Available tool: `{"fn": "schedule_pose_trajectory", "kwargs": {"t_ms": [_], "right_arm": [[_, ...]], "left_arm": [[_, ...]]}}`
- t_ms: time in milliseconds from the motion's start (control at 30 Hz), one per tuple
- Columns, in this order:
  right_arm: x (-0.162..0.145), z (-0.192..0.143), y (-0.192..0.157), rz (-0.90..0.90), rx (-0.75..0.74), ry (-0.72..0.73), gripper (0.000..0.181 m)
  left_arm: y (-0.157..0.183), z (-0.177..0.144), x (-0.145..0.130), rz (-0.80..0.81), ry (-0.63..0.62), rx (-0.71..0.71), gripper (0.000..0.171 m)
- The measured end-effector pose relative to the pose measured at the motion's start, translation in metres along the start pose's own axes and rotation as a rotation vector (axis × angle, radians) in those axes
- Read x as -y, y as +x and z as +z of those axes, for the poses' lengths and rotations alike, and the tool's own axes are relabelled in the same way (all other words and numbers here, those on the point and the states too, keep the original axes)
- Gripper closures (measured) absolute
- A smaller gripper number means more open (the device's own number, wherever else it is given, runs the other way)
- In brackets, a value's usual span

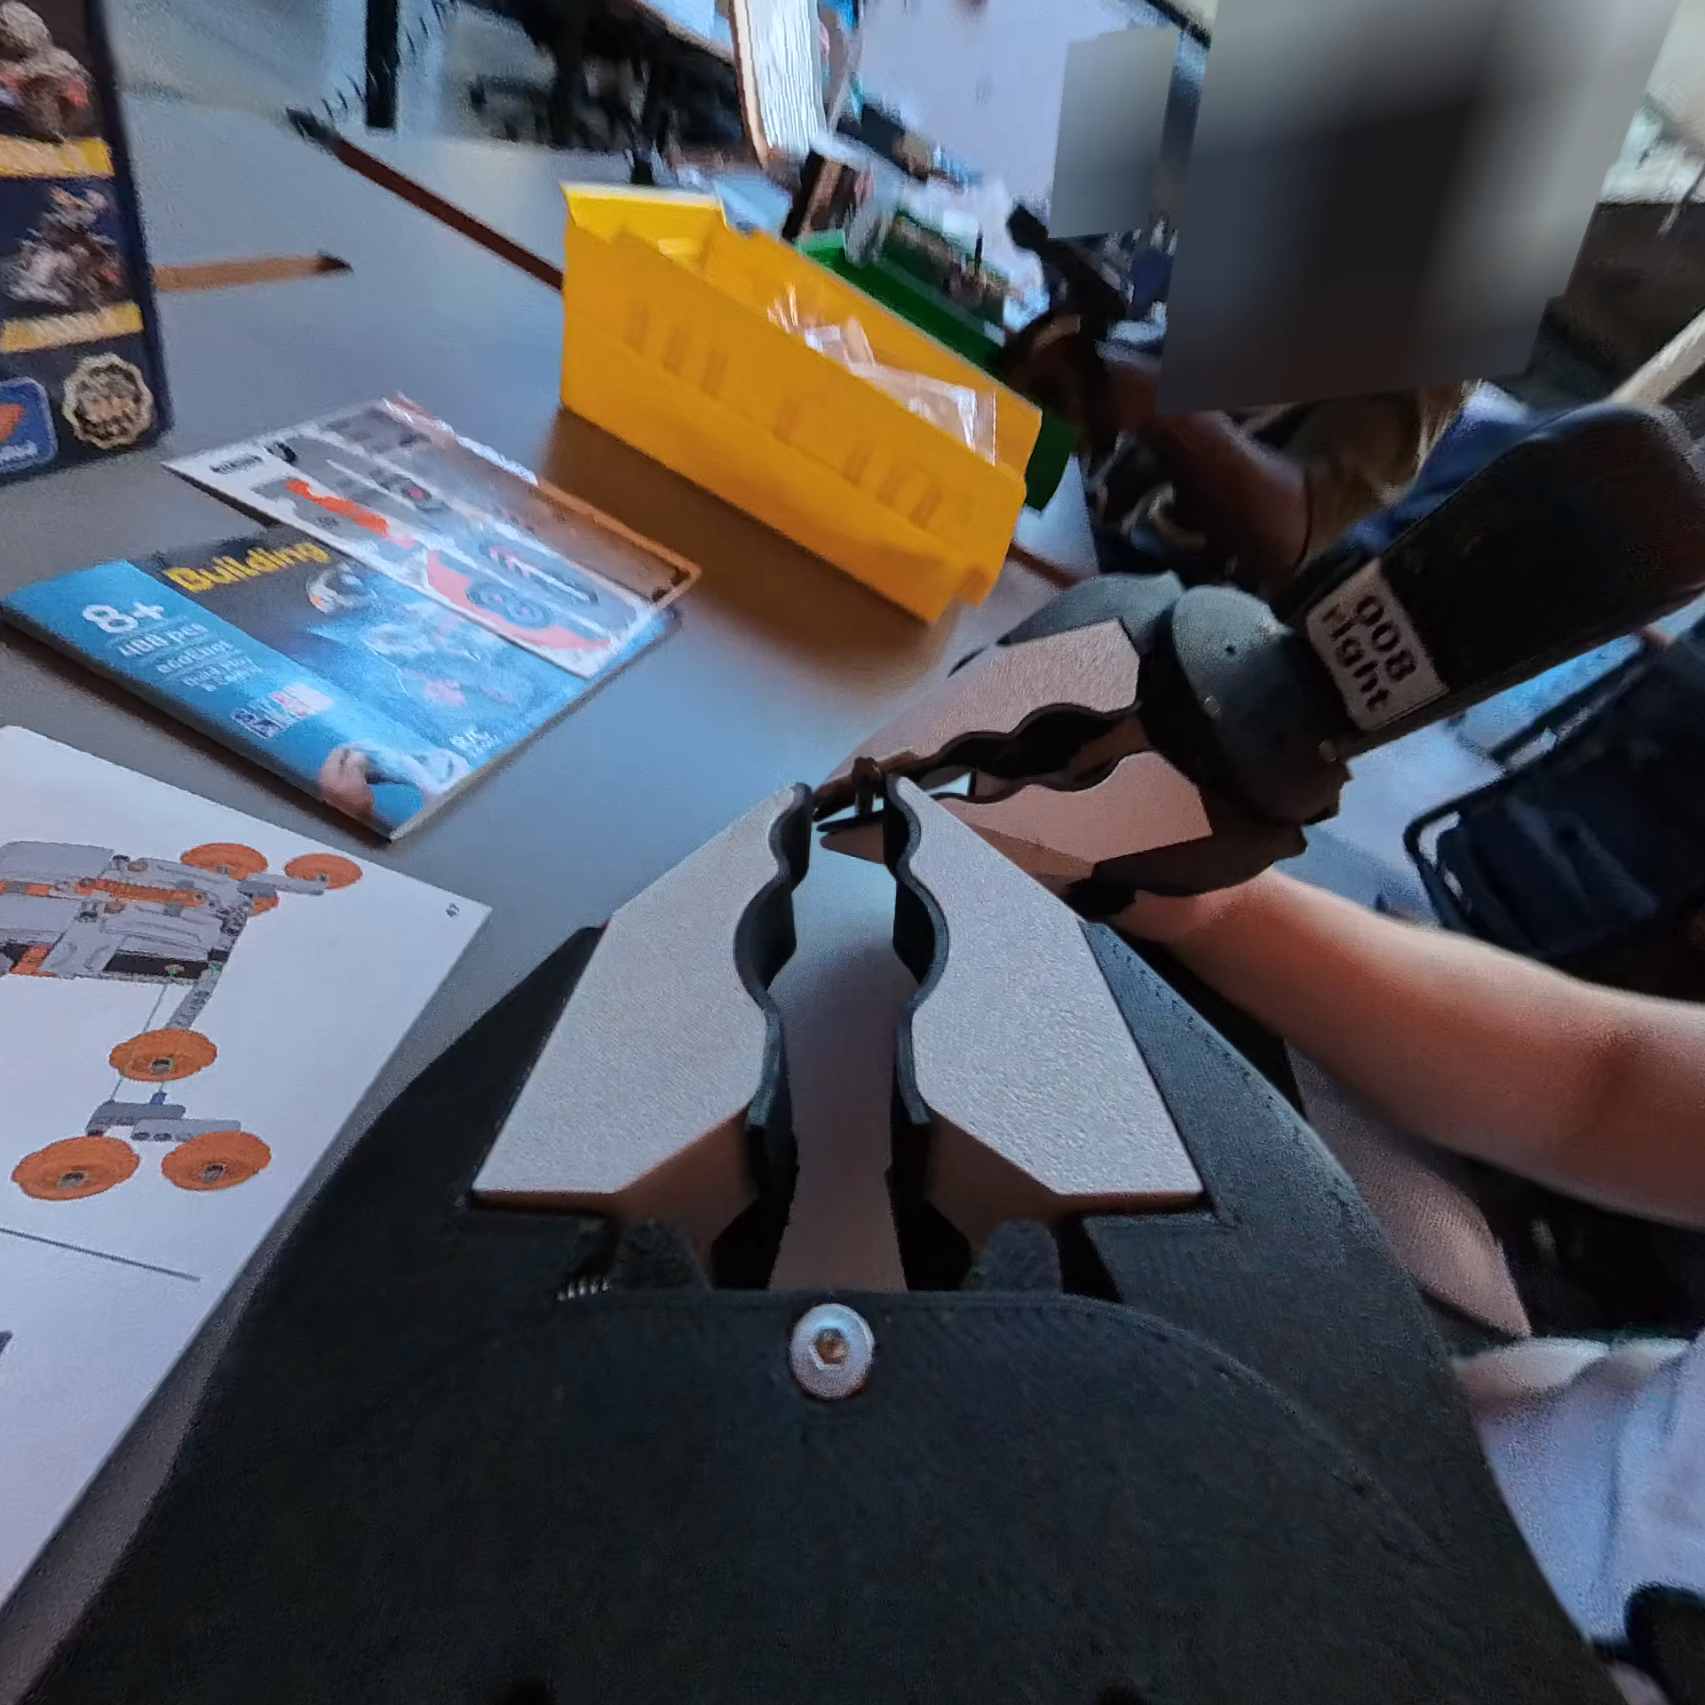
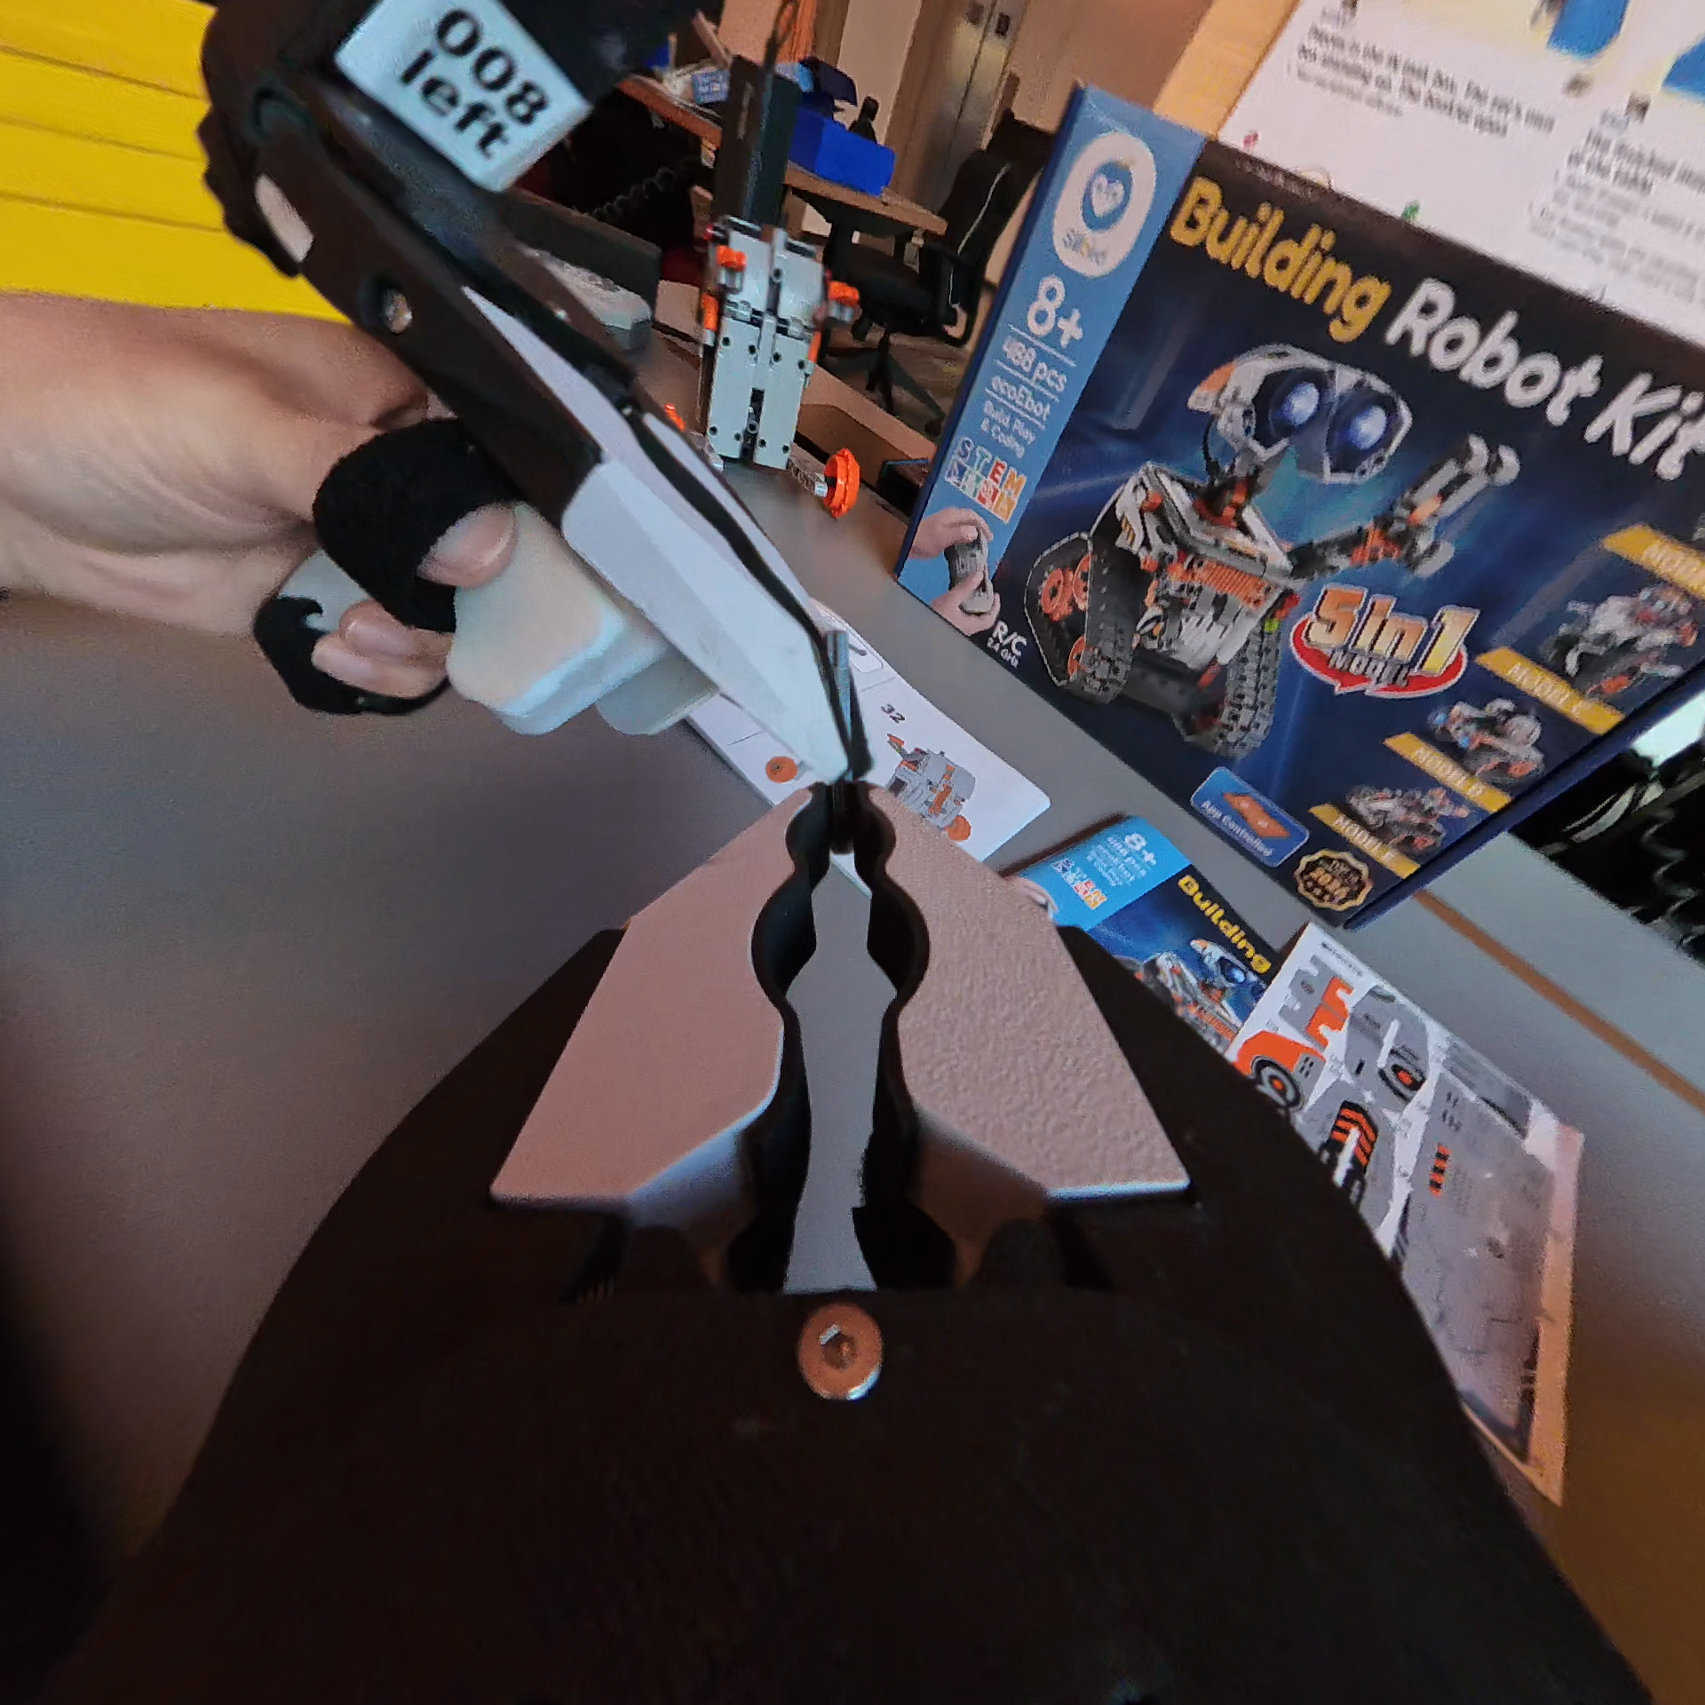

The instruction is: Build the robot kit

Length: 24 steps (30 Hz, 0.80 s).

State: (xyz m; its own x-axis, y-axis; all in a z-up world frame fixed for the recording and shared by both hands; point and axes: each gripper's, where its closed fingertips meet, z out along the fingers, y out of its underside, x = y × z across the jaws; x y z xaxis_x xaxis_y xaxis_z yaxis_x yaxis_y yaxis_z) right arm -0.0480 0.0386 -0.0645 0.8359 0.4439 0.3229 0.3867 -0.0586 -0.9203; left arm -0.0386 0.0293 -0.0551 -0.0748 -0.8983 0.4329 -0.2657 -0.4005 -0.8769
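Observation:
My left gripper (image 1: 851,801) and right gripper (image 2: 835,816) meet tip to tip above a grey table (image 1: 646,757). In the left wrist view my fingers (image 1: 664,996) stand close together with a small dark pin (image 1: 864,792) pinched at their tips. The right gripper (image 1: 835,798) comes in from the right and its tips touch the same spot. In the right wrist view my tips are nearly closed on a small dark piece (image 2: 838,826). The left gripper (image 2: 844,752) reaches down from the upper left with a thin grey pin (image 2: 840,673) between its fingers. Whether the two pieces are joined is hidden.
A yellow bin (image 1: 784,406) with plastic bags and a green bin (image 1: 923,286) stand behind. A blue booklet (image 1: 323,664), a sticker sheet (image 1: 443,517) and an open instruction page (image 1: 138,1015) lie at the left. A kit box (image 2: 1292,517) and a partly built model (image 2: 766,351) stand farther back. Only a small space, under 4 cm, lies between the two pairs of fingers.

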Motion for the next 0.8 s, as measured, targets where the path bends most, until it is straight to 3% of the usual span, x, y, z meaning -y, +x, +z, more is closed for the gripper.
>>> {"fn": "schedule_pose_trajectory", "kwargs": {"t_ms": [100,333,533,633,733,800], "right_arm": [[0.001,0.0,-0.015,-0.071,0.012,-0.009,0.179],[0.013,0.016,-0.045,-0.236,0.038,-0.035,0.179],[0.048,0.043,-0.047,-0.386,0.01,0.007,0.179],[0.064,0.069,-0.053,-0.482,0.025,0.046,0.179],[0.07,0.098,-0.07,-0.562,0.088,0.053,0.178],[0.075,0.112,-0.085,-0.584,0.134,0.078,0.178]], "left_arm": [[0.008,-0.007,-0.011,0.09,-0.092,0.019,0.169],[0.008,-0.052,-0.024,0.174,-0.16,0.052,0.167],[-0.003,-0.112,0.008,0.088,-0.007,0.108,0.146],[-0.017,-0.149,0.019,0.111,0.084,0.203,0.141],[-0.022,-0.171,0.023,0.085,0.141,0.211,0.124],[-0.029,-0.177,0.015,0.075,0.123,0.228,0.131]]}}
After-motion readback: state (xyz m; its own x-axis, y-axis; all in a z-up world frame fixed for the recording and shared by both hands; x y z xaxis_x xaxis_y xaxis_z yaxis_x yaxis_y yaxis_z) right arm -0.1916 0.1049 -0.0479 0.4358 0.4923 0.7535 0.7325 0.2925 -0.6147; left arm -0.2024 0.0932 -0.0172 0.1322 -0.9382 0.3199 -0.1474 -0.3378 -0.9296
